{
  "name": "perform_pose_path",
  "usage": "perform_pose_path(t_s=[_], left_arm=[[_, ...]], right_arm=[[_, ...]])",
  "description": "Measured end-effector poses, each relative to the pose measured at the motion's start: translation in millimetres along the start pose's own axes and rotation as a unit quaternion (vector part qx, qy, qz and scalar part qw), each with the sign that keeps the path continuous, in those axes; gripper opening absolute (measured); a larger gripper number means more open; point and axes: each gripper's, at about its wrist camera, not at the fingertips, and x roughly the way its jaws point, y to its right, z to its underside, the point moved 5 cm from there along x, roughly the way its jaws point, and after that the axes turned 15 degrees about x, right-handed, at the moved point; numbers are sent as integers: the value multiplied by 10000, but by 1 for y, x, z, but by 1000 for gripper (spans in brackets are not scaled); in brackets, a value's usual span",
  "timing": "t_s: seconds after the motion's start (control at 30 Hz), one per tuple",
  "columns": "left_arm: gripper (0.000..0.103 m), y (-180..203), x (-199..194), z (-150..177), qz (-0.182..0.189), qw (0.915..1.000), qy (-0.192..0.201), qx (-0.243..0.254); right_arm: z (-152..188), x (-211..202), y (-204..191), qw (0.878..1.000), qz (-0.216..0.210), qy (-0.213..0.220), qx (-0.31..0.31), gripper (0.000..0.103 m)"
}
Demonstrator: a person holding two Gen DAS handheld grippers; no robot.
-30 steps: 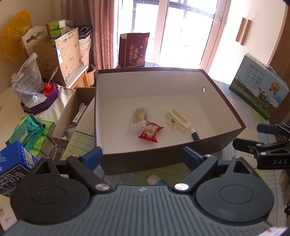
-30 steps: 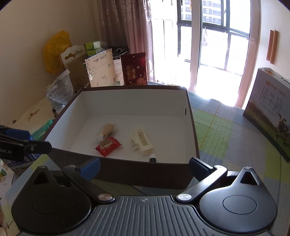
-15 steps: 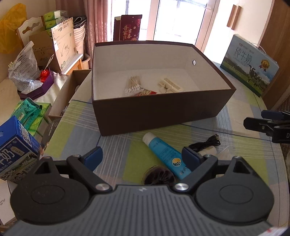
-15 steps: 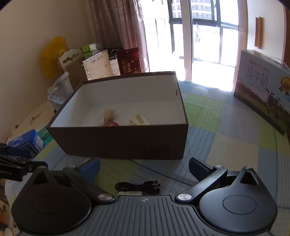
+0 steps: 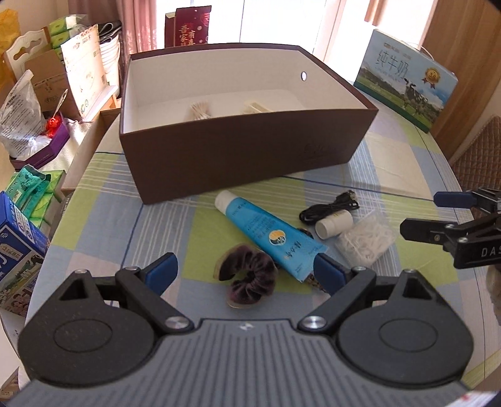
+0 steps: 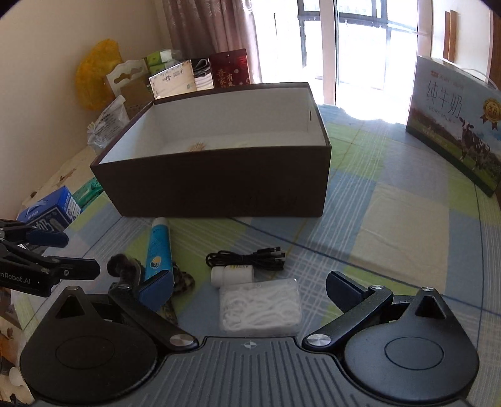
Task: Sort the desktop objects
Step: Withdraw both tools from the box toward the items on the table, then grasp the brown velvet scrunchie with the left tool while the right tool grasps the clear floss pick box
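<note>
A brown open box [image 5: 238,156] [image 6: 219,184] stands on the checked tablecloth; cotton swabs [image 5: 200,109] and a cream clip [image 5: 255,108] show inside it. In front of the box lie a blue tube [image 5: 269,234] [image 6: 158,250], a purple scrunchie [image 5: 249,275], a black cable [image 5: 332,209] [image 6: 247,258], a small white bottle [image 5: 333,224] [image 6: 231,275] and a bag of white floss picks [image 5: 366,239] [image 6: 260,303]. My left gripper [image 5: 245,272] is open above the scrunchie. My right gripper [image 6: 247,286] is open above the floss bag and bottle.
A blue-green milk carton box [image 5: 407,78] [image 6: 454,119] stands at the table's far right. A blue milk box [image 5: 15,247] and green tissue packs [image 5: 34,191] sit past the left edge. Cardboard boxes, bags and a red gift bag [image 5: 191,29] crowd the back left.
Both grippers have drawn back from over the box and sunk lower. The loose items in front of the box have come into view; both stay open.
</note>
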Motion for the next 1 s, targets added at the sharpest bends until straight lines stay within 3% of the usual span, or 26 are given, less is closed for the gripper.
perform_pose_path(t_s=[0.3,0.63,1.0], left_arm=[[91,1,6,5,67,10000,-14,28],[82,2,26,19,211,9993,-151,273],[72,8,48,11,310,9931,-90,1130]], right_arm=[[17,7,4,9997,169,-149,-80,101],[32,22,15,9988,281,-399,-10,101],[40,31,27,9974,436,-560,117,101]])
